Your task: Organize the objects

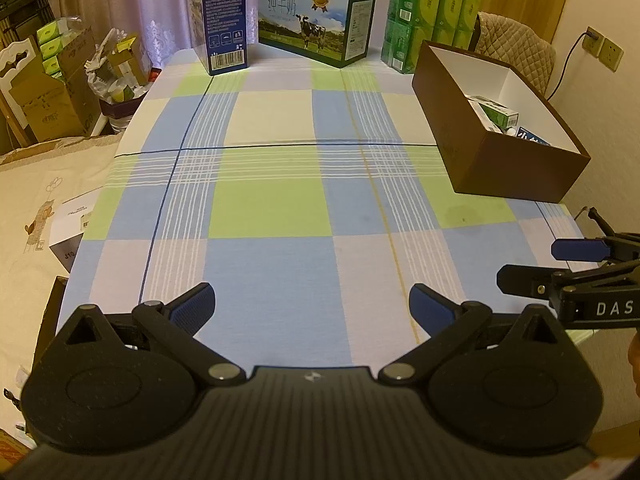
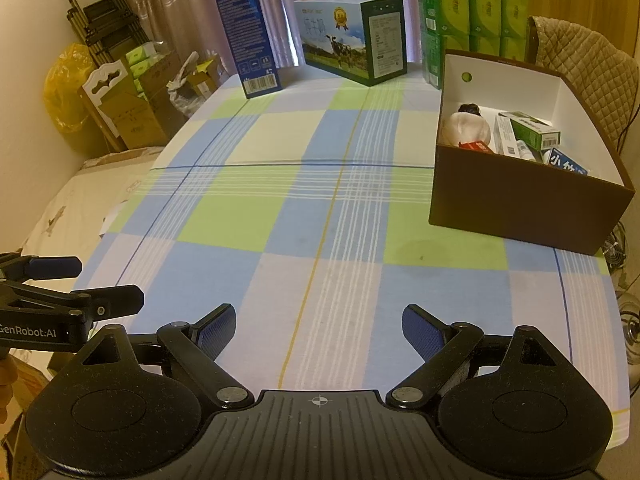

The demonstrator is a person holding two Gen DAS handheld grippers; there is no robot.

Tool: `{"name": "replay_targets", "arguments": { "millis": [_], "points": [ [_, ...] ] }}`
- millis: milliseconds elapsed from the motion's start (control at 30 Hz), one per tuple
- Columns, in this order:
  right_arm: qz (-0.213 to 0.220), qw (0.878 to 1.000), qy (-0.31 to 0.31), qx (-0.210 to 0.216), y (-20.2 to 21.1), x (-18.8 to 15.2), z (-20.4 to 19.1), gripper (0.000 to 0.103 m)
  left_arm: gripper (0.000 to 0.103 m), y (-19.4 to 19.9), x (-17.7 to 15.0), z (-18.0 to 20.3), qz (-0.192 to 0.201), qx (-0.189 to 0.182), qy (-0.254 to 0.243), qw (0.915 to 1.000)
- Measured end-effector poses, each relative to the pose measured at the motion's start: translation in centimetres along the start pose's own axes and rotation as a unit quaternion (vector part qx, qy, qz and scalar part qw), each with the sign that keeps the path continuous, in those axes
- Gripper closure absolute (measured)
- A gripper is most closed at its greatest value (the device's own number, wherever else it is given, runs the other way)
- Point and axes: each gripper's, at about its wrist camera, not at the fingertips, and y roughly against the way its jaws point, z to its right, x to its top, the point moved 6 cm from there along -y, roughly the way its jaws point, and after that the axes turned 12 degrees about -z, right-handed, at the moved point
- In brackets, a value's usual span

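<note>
A brown box with white inner walls stands at the table's right side. Inside lie a green-and-white carton, a blue-lettered packet, a small red pack and a pale round item. My left gripper hovers open over the near edge of the checked tablecloth, nothing between its blue pads. My right gripper is open too and empty, just to the right of the left one. Each gripper shows at the other view's edge.
Along the table's far edge stand a tall blue carton, a milk case with a cow picture and stacked green tissue packs. Cardboard boxes crowd the floor at left; a quilted chair back stands behind the brown box.
</note>
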Motion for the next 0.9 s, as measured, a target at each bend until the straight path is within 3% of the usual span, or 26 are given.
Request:
{"name": "replay_targets", "arguments": {
  "millis": [900],
  "points": [
    [-0.006,1.000,-0.011,0.000,-0.3,1.1,2.8,0.015,0.001,-1.2,1.9,2.5,-0.002,0.000,-0.006,1.0000]
  ]
}}
